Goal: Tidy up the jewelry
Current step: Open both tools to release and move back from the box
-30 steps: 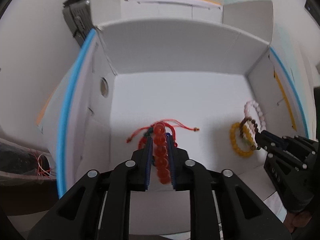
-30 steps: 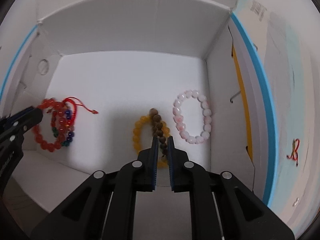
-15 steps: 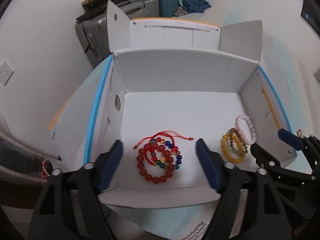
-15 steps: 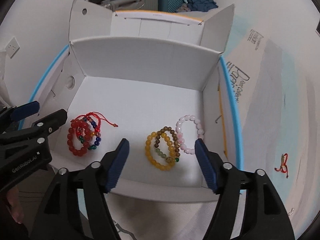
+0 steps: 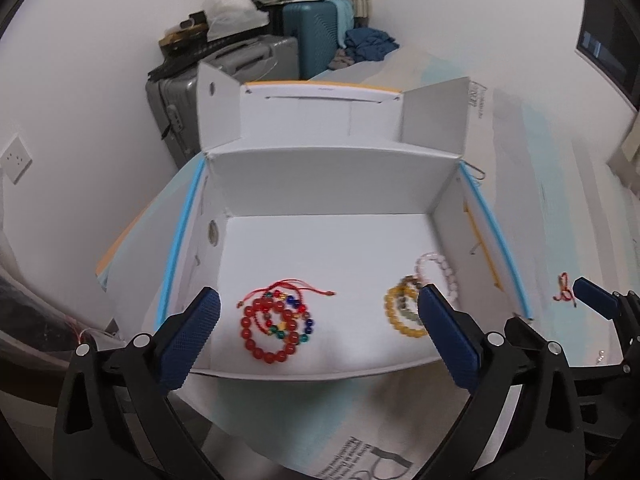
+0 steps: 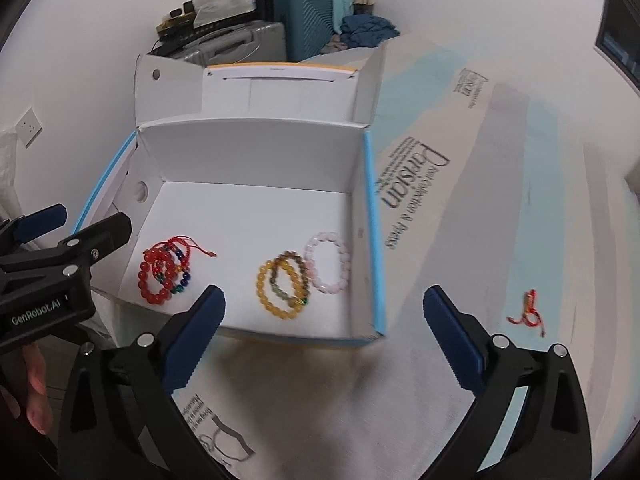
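An open white box holds the jewelry. At its left lie a red bead bracelet with a multicoloured bead bracelet on red cord. At its right lie a yellow bead bracelet, a brown bead bracelet and a pink bead bracelet. A small red cord piece lies outside, to the right. My left gripper is open and empty above the box front. My right gripper is open and empty near the box's front right corner.
The box stands on a large flattened white carton with print. Suitcases and clothes are stacked by the wall behind. A wall socket is at the left.
Both grippers released their bracelets, opened wide and drew back and up out of the box. The red and brown bracelets now lie on the box floor.
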The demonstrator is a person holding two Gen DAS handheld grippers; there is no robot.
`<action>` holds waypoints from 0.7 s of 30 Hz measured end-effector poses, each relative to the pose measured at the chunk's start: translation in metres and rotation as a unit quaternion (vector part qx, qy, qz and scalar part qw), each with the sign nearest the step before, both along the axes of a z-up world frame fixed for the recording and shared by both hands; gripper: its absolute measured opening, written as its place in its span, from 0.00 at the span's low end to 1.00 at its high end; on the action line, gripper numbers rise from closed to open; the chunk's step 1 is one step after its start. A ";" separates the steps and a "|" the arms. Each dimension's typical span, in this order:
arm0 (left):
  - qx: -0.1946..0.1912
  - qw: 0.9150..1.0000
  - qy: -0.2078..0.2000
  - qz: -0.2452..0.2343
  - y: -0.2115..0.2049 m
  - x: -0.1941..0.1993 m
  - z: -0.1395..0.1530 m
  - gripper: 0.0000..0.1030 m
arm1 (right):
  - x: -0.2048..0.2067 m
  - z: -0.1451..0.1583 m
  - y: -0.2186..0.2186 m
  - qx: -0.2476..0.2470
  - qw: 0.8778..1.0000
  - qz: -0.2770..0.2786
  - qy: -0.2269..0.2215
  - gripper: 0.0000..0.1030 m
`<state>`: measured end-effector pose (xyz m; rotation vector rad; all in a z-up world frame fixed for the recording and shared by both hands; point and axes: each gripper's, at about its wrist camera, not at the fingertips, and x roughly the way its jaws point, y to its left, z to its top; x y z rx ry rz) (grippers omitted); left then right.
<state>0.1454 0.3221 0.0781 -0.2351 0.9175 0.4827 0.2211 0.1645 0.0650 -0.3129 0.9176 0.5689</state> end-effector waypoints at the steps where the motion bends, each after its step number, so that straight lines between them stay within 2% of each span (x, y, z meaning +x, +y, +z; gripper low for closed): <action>1: 0.001 1.000 -0.001 -0.003 -0.005 0.001 0.002 0.94 | -0.001 0.002 -0.006 0.001 1.000 -0.004 -0.002 0.93; 8: 0.010 1.000 -0.011 -0.022 -0.039 0.005 0.014 0.94 | -0.003 0.016 -0.051 0.014 0.999 -0.034 -0.012 0.93; 21: 0.006 0.997 -0.019 -0.073 -0.111 0.029 0.019 0.94 | 0.006 0.032 -0.151 0.025 0.993 -0.115 -0.029 0.93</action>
